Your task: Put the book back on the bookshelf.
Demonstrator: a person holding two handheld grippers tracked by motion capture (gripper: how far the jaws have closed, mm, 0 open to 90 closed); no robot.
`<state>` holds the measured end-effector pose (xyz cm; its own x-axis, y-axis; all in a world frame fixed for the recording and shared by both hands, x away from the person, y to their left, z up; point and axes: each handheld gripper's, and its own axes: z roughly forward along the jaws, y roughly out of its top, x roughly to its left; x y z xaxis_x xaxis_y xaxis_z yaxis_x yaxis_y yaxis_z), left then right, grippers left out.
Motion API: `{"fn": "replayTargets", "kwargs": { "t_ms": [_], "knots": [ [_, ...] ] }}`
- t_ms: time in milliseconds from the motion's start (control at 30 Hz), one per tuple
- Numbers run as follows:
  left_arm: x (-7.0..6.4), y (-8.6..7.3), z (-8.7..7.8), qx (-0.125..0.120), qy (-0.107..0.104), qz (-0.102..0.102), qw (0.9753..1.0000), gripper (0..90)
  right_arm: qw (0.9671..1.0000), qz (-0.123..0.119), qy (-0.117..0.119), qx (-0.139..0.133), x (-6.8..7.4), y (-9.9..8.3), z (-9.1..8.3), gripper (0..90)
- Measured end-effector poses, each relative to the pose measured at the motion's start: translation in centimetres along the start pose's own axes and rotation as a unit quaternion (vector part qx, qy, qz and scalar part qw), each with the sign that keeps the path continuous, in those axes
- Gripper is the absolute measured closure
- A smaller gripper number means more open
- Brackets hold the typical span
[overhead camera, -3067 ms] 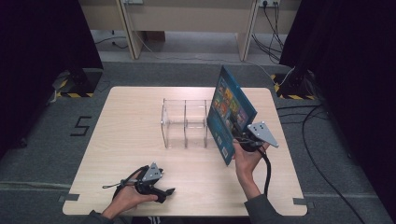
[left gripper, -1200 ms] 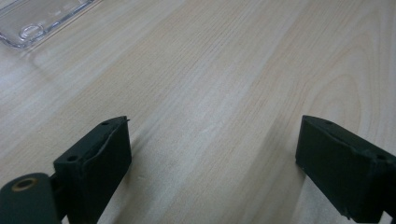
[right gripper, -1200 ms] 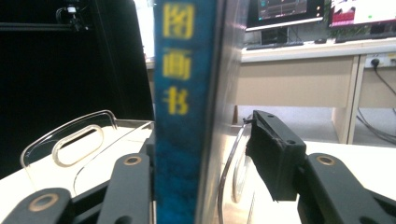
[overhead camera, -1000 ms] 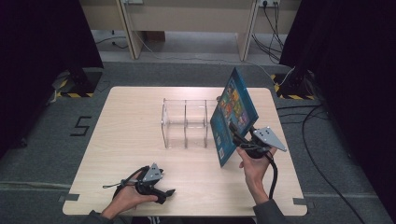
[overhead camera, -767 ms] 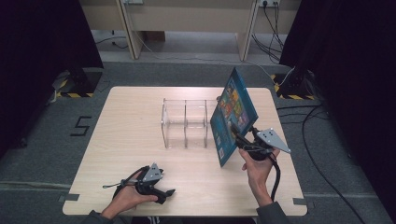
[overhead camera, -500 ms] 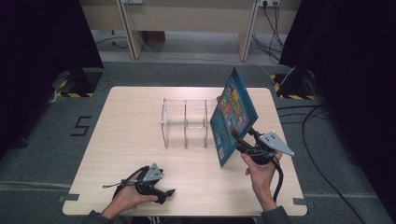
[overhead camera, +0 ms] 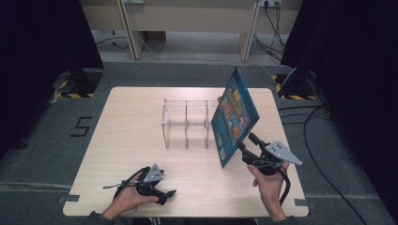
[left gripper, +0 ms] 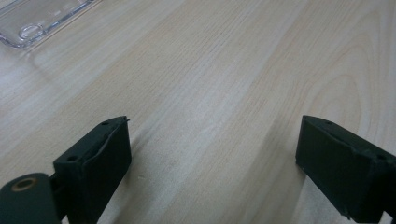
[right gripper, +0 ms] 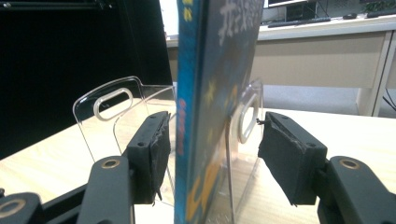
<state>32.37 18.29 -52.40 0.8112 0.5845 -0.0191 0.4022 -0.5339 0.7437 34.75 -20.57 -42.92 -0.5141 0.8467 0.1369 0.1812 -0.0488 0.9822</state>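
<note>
Right of centre in the high view, blue picture book point(overhead camera: 233, 117) standing tilted between the right gripper's point(overhead camera: 245, 149) parted jaws – neither pad touching it, clear plastic divider rack point(overhead camera: 187, 123) beside, left gripper point(overhead camera: 162, 192) lower left – jaws wide apart over the light wooden table point(overhead camera: 131, 122).

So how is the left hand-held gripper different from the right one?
The left hand-held gripper has nothing between its jaws; the right hand-held gripper has a blue book between them. The left faces the table; the right faces a clear rack. Both are open.

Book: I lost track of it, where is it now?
High view: the book stands tilted right of centre, just right of the clear rack, with the right tool at its lower edge.
</note>
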Motion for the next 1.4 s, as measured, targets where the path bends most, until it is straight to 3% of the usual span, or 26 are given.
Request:
{"fn": "replayTargets", "kwargs": {
  "t_ms": [500,1400],
  "knots": [
    [0.0,0.0,0.0,0.000,0.000,0.000,1.0000,9.5,0.9997,0.011,0.015,0.014,0.0,-1.3,-1.9,42.2],
    [0.0,0.0,0.0,-0.001,-0.001,0.001,1.0000,9.5,0.9987,0.031,0.011,0.039,-0.9,-3.1,-4.5,35.7]
  ]
}}
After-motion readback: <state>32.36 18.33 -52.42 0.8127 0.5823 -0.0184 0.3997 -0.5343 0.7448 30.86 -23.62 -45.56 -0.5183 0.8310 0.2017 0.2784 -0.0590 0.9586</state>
